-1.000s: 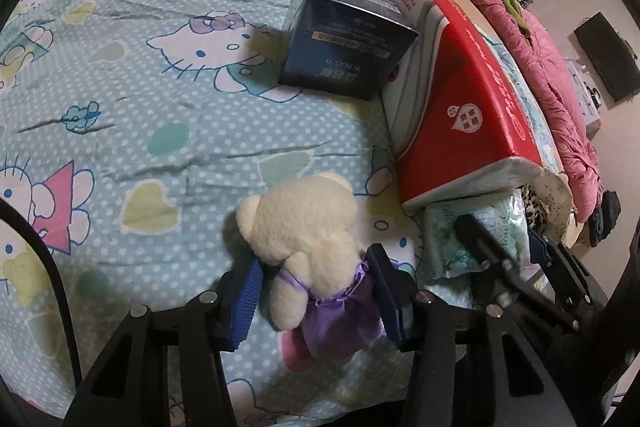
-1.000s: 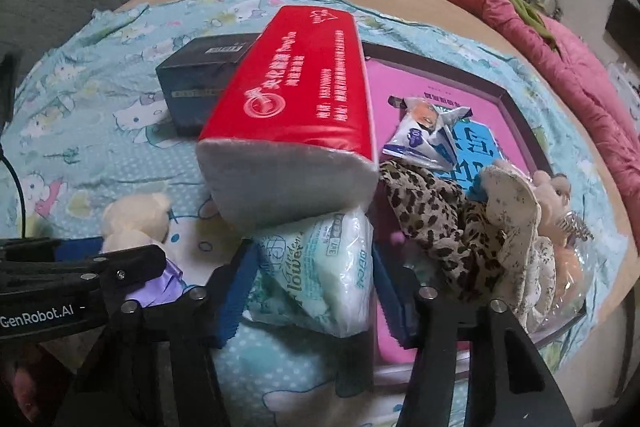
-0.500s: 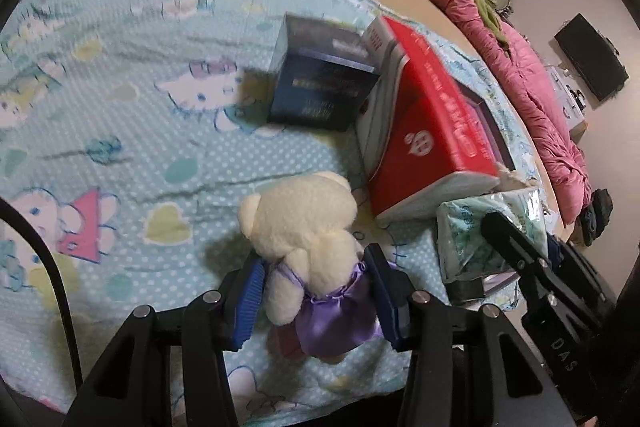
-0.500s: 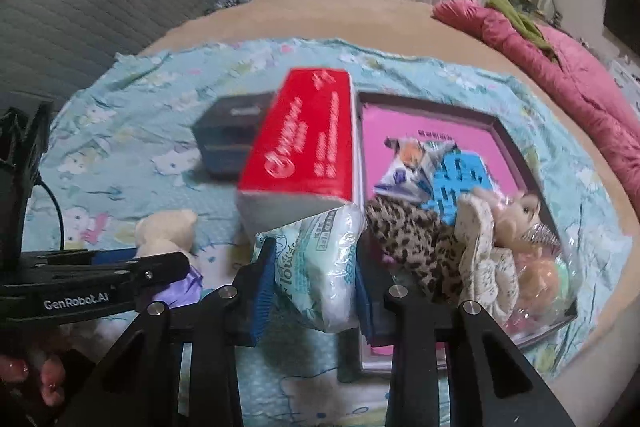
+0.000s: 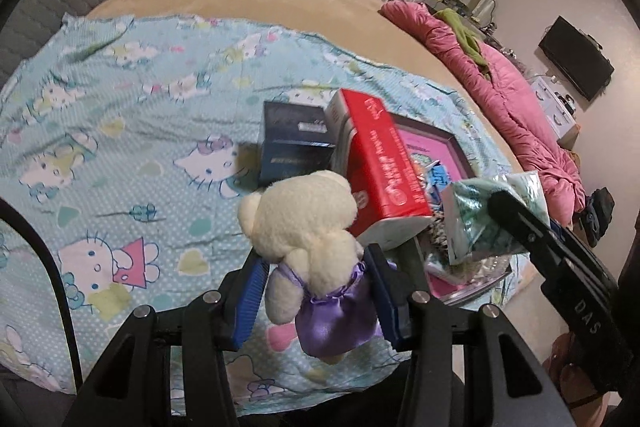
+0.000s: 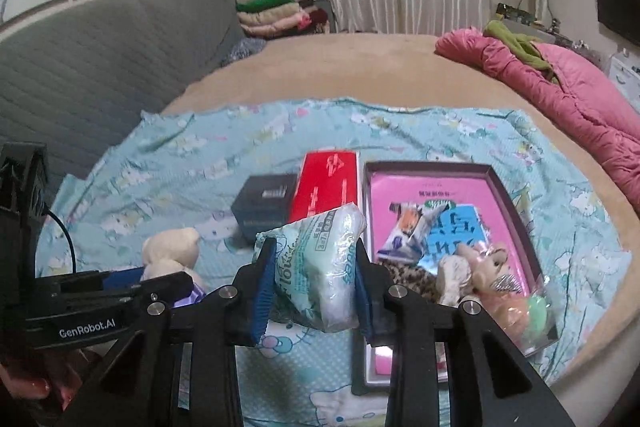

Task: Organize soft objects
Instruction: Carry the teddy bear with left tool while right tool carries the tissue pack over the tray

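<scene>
Both items are now lifted off the sheet [image 5: 120,131]: left gripper [image 5: 316,291] pinches the bear [image 5: 304,227], right gripper [image 6: 314,287] pinches the tissue pack [image 6: 320,267]. Both hang left of the tray [image 6: 516,211], so placing them comes next.

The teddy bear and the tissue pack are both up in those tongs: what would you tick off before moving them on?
1. Teddy bear clamped between the left tongs: ok.
2. Tissue pack squeezed between the right tongs: ok.
3. Both items lifted off the blue sheet: ok.
4. The two tongs apart from each other: ok, close but not touching.
5. Free room in the pink-lined box: ok at its far end; the near end is crowded with toys.
6. Red tissue box clear of the path: cannot tell.
</scene>
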### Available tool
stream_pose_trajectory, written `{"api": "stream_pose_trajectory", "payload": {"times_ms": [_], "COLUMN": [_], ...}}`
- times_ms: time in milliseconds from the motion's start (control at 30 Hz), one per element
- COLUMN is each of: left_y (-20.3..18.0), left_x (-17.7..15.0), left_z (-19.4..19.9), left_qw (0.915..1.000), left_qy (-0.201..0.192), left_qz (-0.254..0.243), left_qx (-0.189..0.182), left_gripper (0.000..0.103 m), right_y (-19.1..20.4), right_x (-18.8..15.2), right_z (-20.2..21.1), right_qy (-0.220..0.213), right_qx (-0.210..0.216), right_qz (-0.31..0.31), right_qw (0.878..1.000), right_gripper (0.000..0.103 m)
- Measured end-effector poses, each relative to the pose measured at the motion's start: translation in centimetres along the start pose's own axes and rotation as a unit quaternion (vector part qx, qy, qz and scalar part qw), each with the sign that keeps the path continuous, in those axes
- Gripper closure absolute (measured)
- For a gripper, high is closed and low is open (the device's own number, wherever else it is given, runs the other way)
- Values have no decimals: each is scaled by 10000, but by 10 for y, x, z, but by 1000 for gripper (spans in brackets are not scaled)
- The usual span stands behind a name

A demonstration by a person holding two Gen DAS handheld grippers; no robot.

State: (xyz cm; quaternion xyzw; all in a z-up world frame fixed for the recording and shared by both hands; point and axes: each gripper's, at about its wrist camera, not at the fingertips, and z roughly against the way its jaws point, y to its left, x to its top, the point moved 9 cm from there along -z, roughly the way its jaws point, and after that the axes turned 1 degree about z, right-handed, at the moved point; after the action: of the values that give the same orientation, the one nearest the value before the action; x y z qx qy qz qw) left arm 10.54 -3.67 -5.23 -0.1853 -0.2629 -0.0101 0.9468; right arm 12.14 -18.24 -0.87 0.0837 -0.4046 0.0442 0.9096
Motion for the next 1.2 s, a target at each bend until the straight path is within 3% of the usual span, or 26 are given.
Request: {"api": "stream_pose_trajectory", "payload": {"times_ms": [267,500,833,1200], "left_y": [-40,-81,-141,-175], "left_x": [15,18,19,20], "left_z": [21,23,0,-38], "left_qw": [9993,9978,9936,9883], "left_qy": [-196,-237,-128,40], "left_qz": [-322,-621,-1118,-1525], "left_qx": [-9,-34,-114,-40], "left_gripper": [54,54,54,54], "right_y": [-30,-74,-138,-184], "right_x": [23,23,11,-10], "right_z": [33,54,81,79], "right_qy": [-376,-583,-825,-785], "right_qx": [20,-91,-333,-562], "right_qz": [-315,-713,-1301,-1771], "right_qw": [9988,9957,9875,9794], "right_gripper": [68,68,68,68]}}
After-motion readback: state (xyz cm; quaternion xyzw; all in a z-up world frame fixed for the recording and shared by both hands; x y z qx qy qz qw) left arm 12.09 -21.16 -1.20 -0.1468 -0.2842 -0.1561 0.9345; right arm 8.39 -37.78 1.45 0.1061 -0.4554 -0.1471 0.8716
